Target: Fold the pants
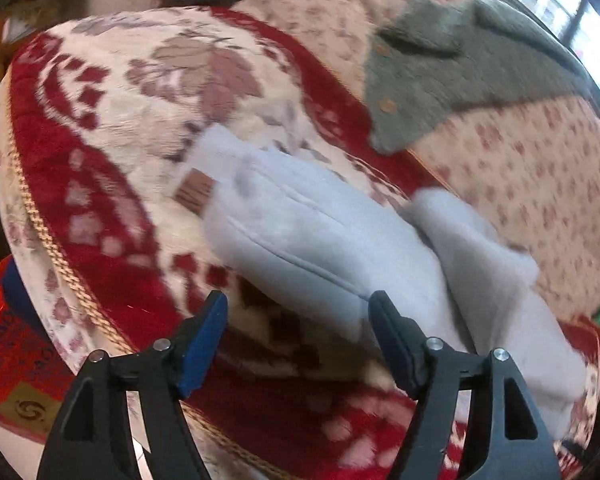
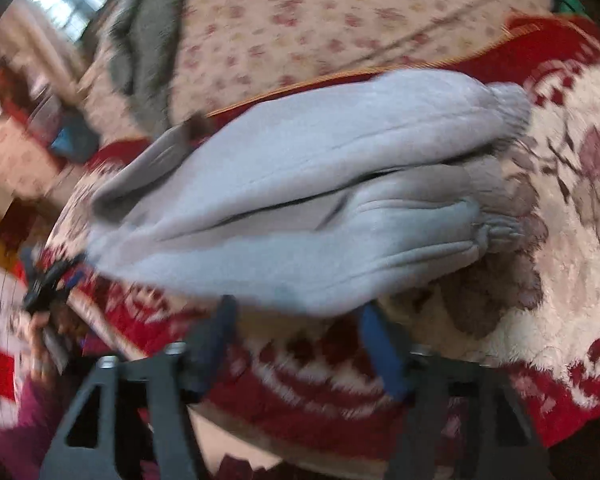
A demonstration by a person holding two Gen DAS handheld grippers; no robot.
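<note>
Right wrist view is showing pale grey pants (image 2: 300, 200) lying doubled on a red-and-cream blanket (image 2: 560, 240) at twelve o'clock, apparently released mid-fold, as both the right hand-held gripper (image 2: 298, 332) and the left hand-held gripper (image 1: 298, 320) are standing spread and empty.

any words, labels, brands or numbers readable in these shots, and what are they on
No text can be read in either view.
Brown patch on the light grey pants: marks on it, too blurred to read.
Yellow square with a dark spiral sign on the red patterned cloth at lower left: a symbol only, no letters legible.
Red and cream blanket and floral sheet: patterns only, no writing.
</note>
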